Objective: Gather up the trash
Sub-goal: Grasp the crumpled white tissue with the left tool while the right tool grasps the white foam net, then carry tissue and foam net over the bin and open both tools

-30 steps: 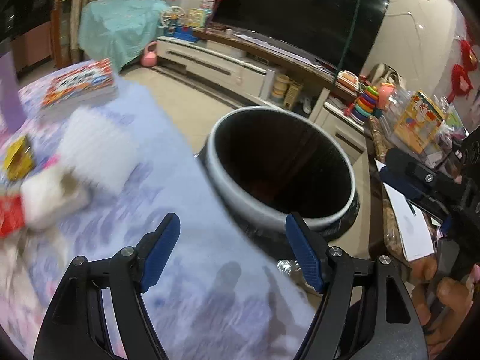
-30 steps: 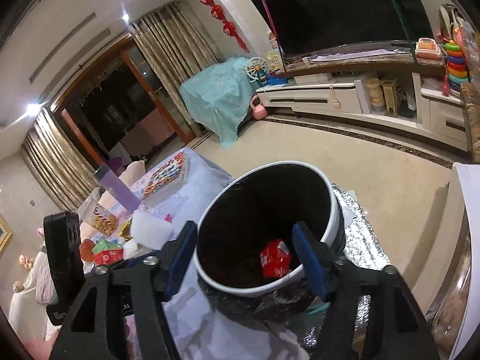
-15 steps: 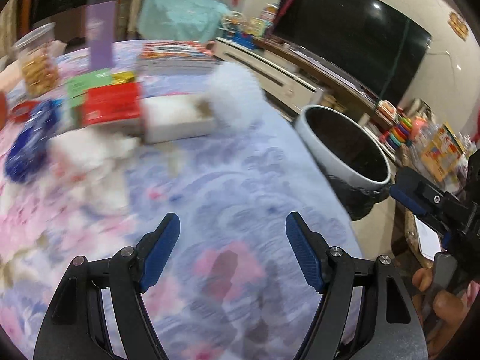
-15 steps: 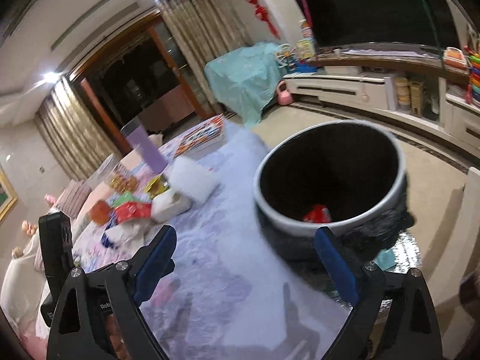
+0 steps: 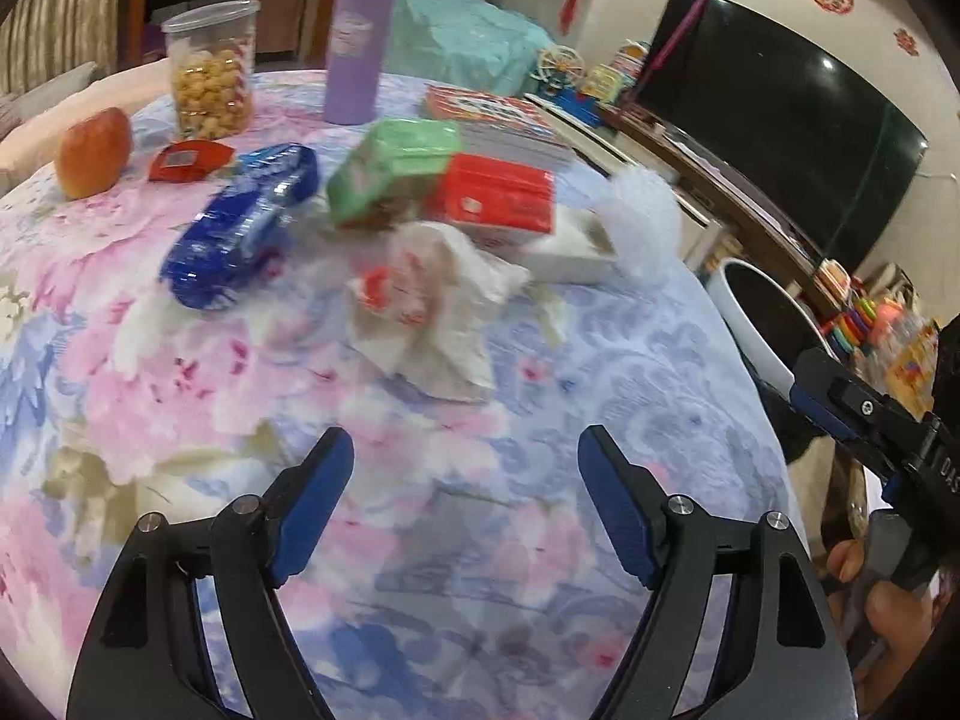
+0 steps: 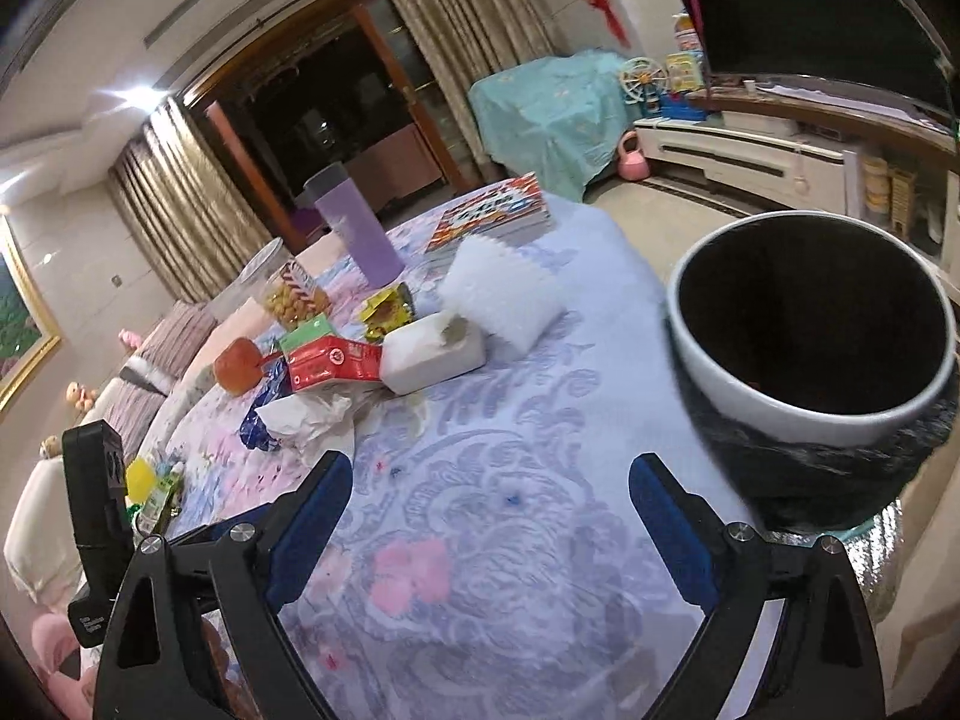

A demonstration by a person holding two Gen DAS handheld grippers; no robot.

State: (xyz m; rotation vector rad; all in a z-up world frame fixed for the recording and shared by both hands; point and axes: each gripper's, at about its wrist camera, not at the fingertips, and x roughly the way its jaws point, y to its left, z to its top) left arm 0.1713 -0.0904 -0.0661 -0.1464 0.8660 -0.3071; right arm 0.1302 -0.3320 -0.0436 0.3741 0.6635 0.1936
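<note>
My left gripper (image 5: 465,438) hangs over the floral tablecloth (image 5: 180,396), its jaws opening with nothing between them. Just beyond it lies a crumpled white tissue with red print (image 5: 420,306), seen in the right wrist view as the tissue (image 6: 306,414). A blue packet (image 5: 240,234), a green pack (image 5: 396,171) and a red pack (image 5: 492,198) lie behind. My right gripper (image 6: 491,463) is open and empty above the cloth. The white-rimmed trash bin (image 6: 780,414) stands off the table edge to its right.
A white box (image 6: 432,351), a white foam block (image 6: 501,294), a yellow wrapper (image 6: 387,315), a book (image 6: 492,213), a purple bottle (image 5: 357,42), a snack jar (image 5: 210,72) and an apple (image 5: 93,153) share the table. A TV stand runs behind the bin.
Both grippers have swung away from the bin toward the table's clutter. The right jaws have spread wider; the red wrapper in the bin has gone out of sight.
</note>
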